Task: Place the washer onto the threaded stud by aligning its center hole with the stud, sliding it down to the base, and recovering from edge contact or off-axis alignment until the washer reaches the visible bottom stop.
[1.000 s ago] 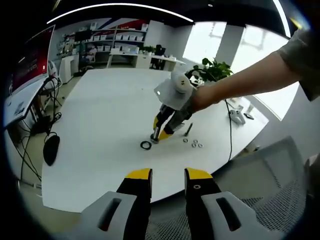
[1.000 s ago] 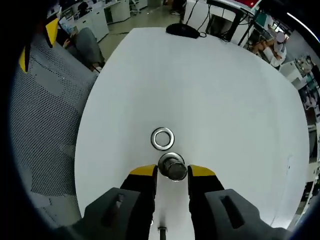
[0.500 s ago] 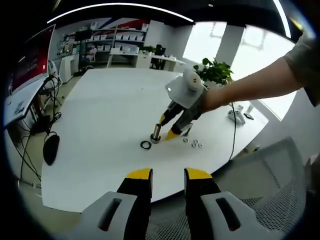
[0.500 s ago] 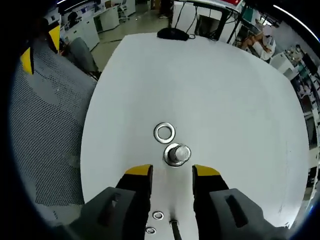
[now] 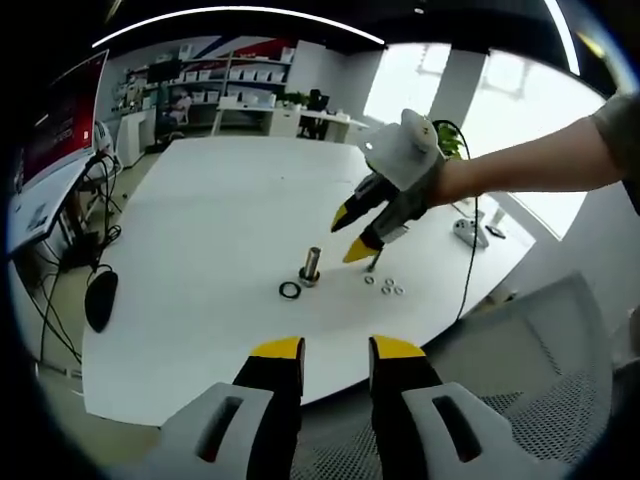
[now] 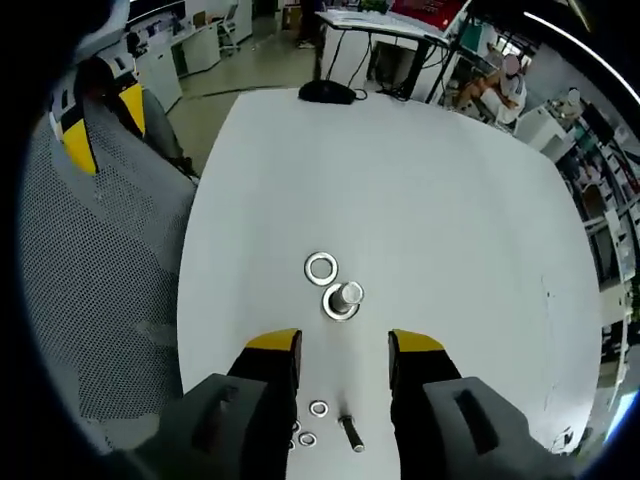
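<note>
Overhead, the right gripper (image 6: 342,345) hangs released above the stud (image 6: 346,294); left gripper (image 5: 335,348) released; no legible writing.

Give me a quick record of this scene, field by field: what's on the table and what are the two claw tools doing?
Surface: white table
Stud: threaded stud upright, a washer around its base
Spare washer: loose washer flat beside the stud
Small parts: small washers and a bolt near the table edge
Right gripper: open, empty, above the table
Left gripper: open, empty, over the table edge
</note>
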Demonstrator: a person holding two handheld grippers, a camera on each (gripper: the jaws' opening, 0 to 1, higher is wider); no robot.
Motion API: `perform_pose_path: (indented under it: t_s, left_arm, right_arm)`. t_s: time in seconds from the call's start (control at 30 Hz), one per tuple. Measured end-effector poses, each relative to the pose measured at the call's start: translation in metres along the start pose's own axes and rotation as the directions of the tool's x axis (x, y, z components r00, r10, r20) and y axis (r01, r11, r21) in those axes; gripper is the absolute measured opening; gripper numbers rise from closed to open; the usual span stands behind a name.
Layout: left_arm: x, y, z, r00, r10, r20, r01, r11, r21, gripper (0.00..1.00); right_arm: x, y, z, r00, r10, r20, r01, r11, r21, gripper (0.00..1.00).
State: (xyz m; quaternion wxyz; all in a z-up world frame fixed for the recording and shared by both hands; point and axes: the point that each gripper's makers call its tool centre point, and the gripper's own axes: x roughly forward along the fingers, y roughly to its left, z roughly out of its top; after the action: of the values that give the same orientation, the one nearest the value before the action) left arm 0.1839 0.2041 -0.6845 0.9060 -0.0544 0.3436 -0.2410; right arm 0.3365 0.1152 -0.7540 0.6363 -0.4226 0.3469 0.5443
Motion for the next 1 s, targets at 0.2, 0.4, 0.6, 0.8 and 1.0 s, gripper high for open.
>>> perform_pose_path:
  t_s: [0.2,0.4,0.6,0.8,1.0]
  left_arm:
    - [-0.001,0.000,0.001,1.000,-0.002,0.006,0.003,1.000,0.000,0.24]
    - [-0.001,0.000,0.000,1.000,-0.004,0.005,0.004,1.000,0.002,0.24]
    - [-0.001,0.000,0.001,1.000,-0.001,0.010,0.001,1.000,-0.001,0.24]
    - [-0.001,-0.001,0.001,1.000,-0.007,0.013,0.007,1.000,0.001,0.24]
    - [0.000,-0.001,0.001,1.000,-0.009,0.012,0.009,1.000,0.001,0.24]
  right_arm:
    - [0.009,0.008,0.020,0.999,0.017,-0.034,-0.020,0.997,-0.079,0.37]
    - [0.024,0.017,0.035,0.995,0.049,-0.081,-0.064,0.980,-0.188,0.37]
    - [0.040,0.016,0.045,0.991,0.071,-0.112,-0.094,0.973,-0.212,0.37]
    - [0.057,0.014,0.048,0.986,0.089,-0.139,-0.118,0.969,-0.216,0.37]
    - [0.070,0.015,0.034,0.975,0.107,-0.196,-0.148,0.968,-0.204,0.36]
